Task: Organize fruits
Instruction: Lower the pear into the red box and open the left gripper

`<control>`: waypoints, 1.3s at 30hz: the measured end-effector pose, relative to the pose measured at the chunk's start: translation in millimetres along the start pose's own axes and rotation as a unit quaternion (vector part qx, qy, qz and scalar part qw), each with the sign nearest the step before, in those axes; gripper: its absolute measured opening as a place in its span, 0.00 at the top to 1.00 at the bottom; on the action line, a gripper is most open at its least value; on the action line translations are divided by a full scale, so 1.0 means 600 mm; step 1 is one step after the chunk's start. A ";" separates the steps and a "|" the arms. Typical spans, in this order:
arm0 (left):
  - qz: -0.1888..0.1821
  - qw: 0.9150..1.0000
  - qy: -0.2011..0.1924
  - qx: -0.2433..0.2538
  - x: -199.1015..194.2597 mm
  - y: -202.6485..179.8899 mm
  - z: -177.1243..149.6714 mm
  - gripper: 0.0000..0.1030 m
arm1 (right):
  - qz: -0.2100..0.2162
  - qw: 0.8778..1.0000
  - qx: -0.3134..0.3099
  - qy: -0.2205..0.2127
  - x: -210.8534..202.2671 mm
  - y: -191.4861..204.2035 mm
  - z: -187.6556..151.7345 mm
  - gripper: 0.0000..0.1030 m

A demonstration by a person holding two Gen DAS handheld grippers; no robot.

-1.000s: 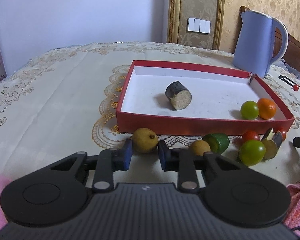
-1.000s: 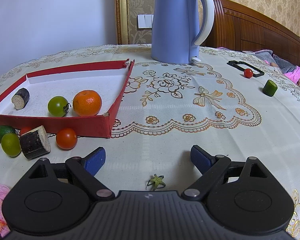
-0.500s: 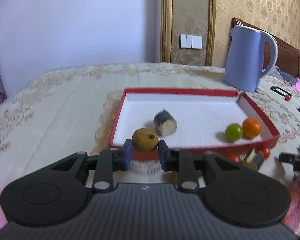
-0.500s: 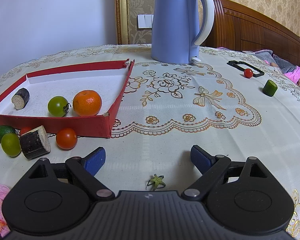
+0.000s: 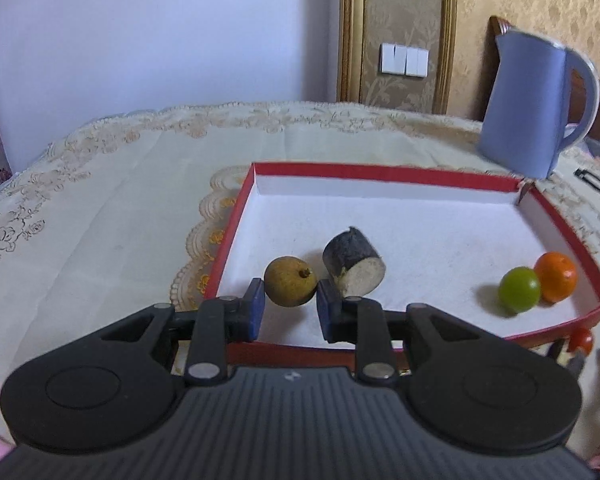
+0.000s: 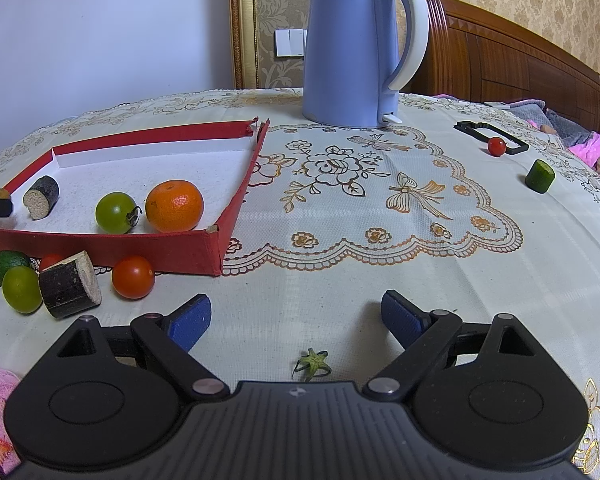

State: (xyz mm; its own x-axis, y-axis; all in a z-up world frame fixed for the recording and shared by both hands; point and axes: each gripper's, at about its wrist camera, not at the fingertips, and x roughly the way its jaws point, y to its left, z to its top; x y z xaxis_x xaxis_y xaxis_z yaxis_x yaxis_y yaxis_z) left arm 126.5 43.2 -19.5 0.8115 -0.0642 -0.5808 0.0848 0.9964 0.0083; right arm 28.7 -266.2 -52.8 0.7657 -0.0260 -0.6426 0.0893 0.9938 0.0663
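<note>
A table covered by a cream embroidered tablecloth stands before a pale wall and gold patterned wallpaper. At the left lies a shallow red tray with a white floor. The left gripper hangs over the tray's near left corner, its blue pads closed on a small brownish-yellow fruit. Just beside it a dark cut log piece lies in the tray, then a green tomato touching an orange. A blue kettle stands behind the tray. The right gripper rests low over the cloth, jaws wide apart and empty, near a red tomato.
</note>
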 end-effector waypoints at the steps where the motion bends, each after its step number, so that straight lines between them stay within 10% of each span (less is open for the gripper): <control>1: 0.003 1.000 0.003 0.001 0.006 0.000 -0.001 0.76 | 0.000 1.000 0.000 0.000 0.000 0.000 0.000 0.10; 25: 0.012 1.000 0.005 0.024 0.008 -0.011 -0.002 0.75 | 0.002 1.000 -0.003 0.002 0.001 0.002 0.000 0.00; 36: -0.023 0.999 -0.040 0.003 -0.110 0.010 -0.041 0.21 | 0.003 1.000 -0.009 0.008 0.004 0.006 0.000 0.00; 39: -0.027 0.999 -0.043 0.014 -0.133 0.004 -0.065 0.20 | 0.003 1.000 -0.009 0.008 0.004 0.006 0.000 0.00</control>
State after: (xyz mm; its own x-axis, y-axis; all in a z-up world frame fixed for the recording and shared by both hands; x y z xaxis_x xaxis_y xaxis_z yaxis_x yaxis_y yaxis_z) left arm 39.7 52.9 -4.7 0.8521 -0.1238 -0.5086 0.1455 0.9894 0.0029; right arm 30.7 -262.9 -54.4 0.7566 -0.0179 -0.6536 0.0728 0.9957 0.0569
